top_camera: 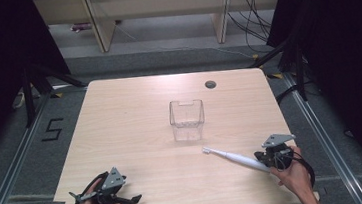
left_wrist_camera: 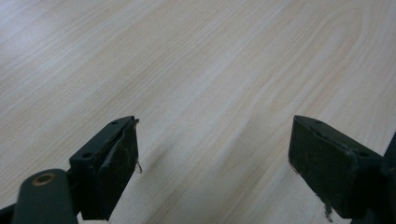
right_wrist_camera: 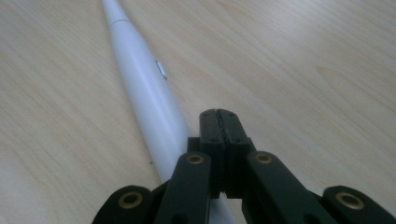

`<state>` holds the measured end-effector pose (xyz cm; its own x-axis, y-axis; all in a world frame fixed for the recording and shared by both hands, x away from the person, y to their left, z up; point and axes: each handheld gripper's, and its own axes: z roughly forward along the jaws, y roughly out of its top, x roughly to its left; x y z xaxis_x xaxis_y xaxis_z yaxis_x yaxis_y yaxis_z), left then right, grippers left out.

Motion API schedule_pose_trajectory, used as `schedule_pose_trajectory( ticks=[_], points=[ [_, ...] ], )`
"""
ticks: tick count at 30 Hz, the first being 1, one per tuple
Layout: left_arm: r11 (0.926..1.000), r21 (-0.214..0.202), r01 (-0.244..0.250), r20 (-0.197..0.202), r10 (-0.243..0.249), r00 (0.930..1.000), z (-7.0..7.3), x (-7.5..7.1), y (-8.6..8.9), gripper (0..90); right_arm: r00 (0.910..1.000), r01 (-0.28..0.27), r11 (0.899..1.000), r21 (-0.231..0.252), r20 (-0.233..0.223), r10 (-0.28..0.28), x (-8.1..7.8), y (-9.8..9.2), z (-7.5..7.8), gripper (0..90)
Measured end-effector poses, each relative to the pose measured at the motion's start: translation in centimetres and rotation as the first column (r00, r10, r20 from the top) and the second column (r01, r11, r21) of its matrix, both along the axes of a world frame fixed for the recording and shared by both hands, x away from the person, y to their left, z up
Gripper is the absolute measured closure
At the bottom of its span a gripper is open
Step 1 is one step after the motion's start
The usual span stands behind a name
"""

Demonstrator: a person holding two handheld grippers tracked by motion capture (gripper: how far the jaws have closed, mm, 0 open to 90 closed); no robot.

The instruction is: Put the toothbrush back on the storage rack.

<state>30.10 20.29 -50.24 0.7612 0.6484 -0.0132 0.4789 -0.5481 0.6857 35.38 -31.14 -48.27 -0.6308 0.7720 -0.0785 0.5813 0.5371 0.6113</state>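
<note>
The electric toothbrush [top_camera: 235, 158] is a light and stiff thing, I think, with a smooth plastic body that can slip between flat pads. Its thick handle is the best place to take hold, about the middle, not the thin neck, which may bend or turn the brush.

It is white and long, with a small button on the handle [right_wrist_camera: 161, 69] and a small brush head pointing toward the clear plastic container [top_camera: 187, 120]. It lies flat on the wooden table [top_camera: 138, 151], near the front right corner, apart from the container.

The right gripper [right_wrist_camera: 219, 122] has its jaws closed together with nothing between them, just beside the toothbrush handle. The left gripper [left_wrist_camera: 212, 154] stands wide open over bare table.
</note>
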Motion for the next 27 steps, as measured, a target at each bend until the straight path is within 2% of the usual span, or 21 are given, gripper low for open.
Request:
schedule_pose_trajectory(
  ticks=[2,3,4,5,8,10,11,12,13,14,15,16,17,20,23,24,25,27],
  points=[
    [1.0000,0.003,0.001,0.000,-0.001,1.0000,0.0,0.0,0.0,15.6,0.9998,-0.017,1.000,-0.008,0.007,0.017,0.0,0.0,0.0,90.0],
    [1.0000,0.004,0.002,0.000,-0.002,1.0000,0.0,0.0,0.0,15.6,0.9998,0.002,1.000,-0.002,-0.021,-0.002,-0.5,0.3,0.1,90.0],
    [1.0000,0.004,0.001,0.000,-0.001,1.0000,0.0,0.0,0.0,15.6,0.9998,0.002,1.000,-0.002,-0.021,-0.002,-0.5,0.3,0.1,90.0],
    [1.0000,0.004,0.001,0.000,-0.001,1.0000,0.0,0.0,0.0,15.6,0.9998,-0.021,1.000,-0.009,-0.007,0.021,-0.5,0.4,0.1,90.0],
    [1.0000,0.004,0.001,0.001,-0.001,1.0000,0.0,0.0,0.0,15.6,0.9998,-0.006,1.000,0.007,-0.018,0.006,-0.8,0.6,0.0,89.8],
    [1.0000,0.003,0.001,0.000,-0.001,1.0000,0.0,0.0,0.0,15.6,0.9993,-0.012,1.000,-0.016,-0.037,0.011,-1.1,0.6,0.1,89.8],
    [1.0000,0.003,0.001,0.000,-0.001,1.0000,0.0,0.0,0.0,15.6,0.9998,-0.020,1.000,-0.016,-0.008,0.020,-1.0,0.6,-0.1,89.8],
    [1.0000,0.003,0.001,0.000,-0.001,1.0000,0.0,0.0,0.0,15.6,0.9989,-0.015,1.000,-0.016,-0.044,0.014,-1.4,0.7,0.0,89.8],
    [1.0000,0.003,0.001,0.000,-0.001,1.0000,0.0,0.0,0.0,15.6,0.9989,-0.015,1.000,-0.016,-0.044,0.014,-1.4,0.7,0.0,89.8],
    [1.0000,0.003,0.001,0.001,-0.001,1.0000,0.0,0.0,0.0,15.6,0.9991,-0.041,0.999,-0.032,-0.012,0.040,-1.5,0.5,0.0,89.8],
    [1.0000,0.003,0.001,0.001,-0.001,1.0000,0.0,0.0,0.0,15.6,0.9991,-0.041,0.999,-0.032,-0.012,0.040,-1.5,0.5,0.0,89.8],
    [1.0000,0.002,0.000,0.001,0.000,1.0000,0.0,0.0,0.0,15.6,0.9987,-0.047,0.998,-0.038,-0.019,0.046,-1.6,0.5,0.1,89.8],
    [1.0000,0.003,0.000,0.001,0.000,1.0000,0.0,0.0,0.0,15.6,0.9988,-0.018,1.000,-0.015,-0.046,0.017,-2.1,0.8,0.1,89.6],
    [1.0000,0.003,0.000,0.001,0.000,1.0000,0.0,0.0,0.0,15.6,0.9990,-0.032,0.999,-0.030,-0.034,0.031,-2.4,1.0,0.0,89.5],
    [1.0000,0.002,0.000,0.001,0.000,1.0000,0.0,0.0,0.0,15.6,0.9962,-0.057,0.997,-0.044,-0.069,0.053,-3.2,1.4,0.3,89.5],
    [1.0000,0.002,0.000,0.001,0.000,1.0000,0.0,0.0,0.0,15.6,0.9962,-0.057,0.997,-0.044,-0.069,0.053,-3.2,1.4,0.3,89.5],
    [1.0000,0.005,0.002,0.001,-0.002,1.0000,0.0,0.0,0.0,15.6,0.9967,-0.067,0.997,-0.049,-0.049,0.065,-3.3,1.5,0.1,89.5],
    [1.0000,0.004,0.000,0.001,0.000,1.0000,0.0,0.0,0.0,15.6,0.9957,-0.060,0.997,-0.040,-0.074,0.057,-4.1,1.9,0.0,89.5]
  ],
)
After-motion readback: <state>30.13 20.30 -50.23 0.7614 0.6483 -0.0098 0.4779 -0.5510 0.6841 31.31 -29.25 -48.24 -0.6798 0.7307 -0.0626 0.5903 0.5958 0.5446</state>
